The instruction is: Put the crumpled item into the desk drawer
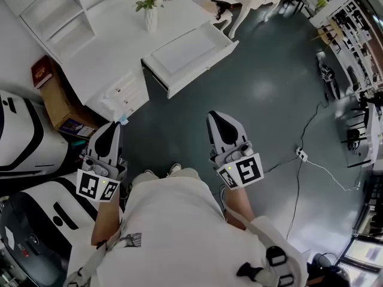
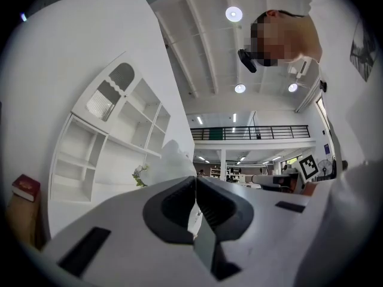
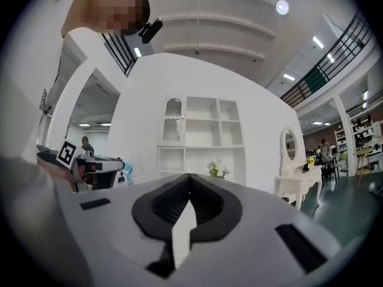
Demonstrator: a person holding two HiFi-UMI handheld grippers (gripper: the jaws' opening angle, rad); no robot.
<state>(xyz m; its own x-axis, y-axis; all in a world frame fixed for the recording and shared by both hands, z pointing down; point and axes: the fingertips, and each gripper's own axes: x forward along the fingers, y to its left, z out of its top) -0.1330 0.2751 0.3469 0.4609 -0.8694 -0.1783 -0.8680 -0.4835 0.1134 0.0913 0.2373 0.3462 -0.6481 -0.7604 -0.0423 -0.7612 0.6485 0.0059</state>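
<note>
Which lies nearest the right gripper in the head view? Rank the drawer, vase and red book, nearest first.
1. Drawer, open, just ahead of the right gripper.
2. Vase, on the desk behind the drawer.
3. Red book, far left, beside the desk.

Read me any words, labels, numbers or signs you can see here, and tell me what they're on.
Nothing here can be read.
Red book: gold print on the cover, too small to read.
Shirt print: dark and blurred, unreadable.
Marker cubes: black-and-white patterns, no letters.
</note>
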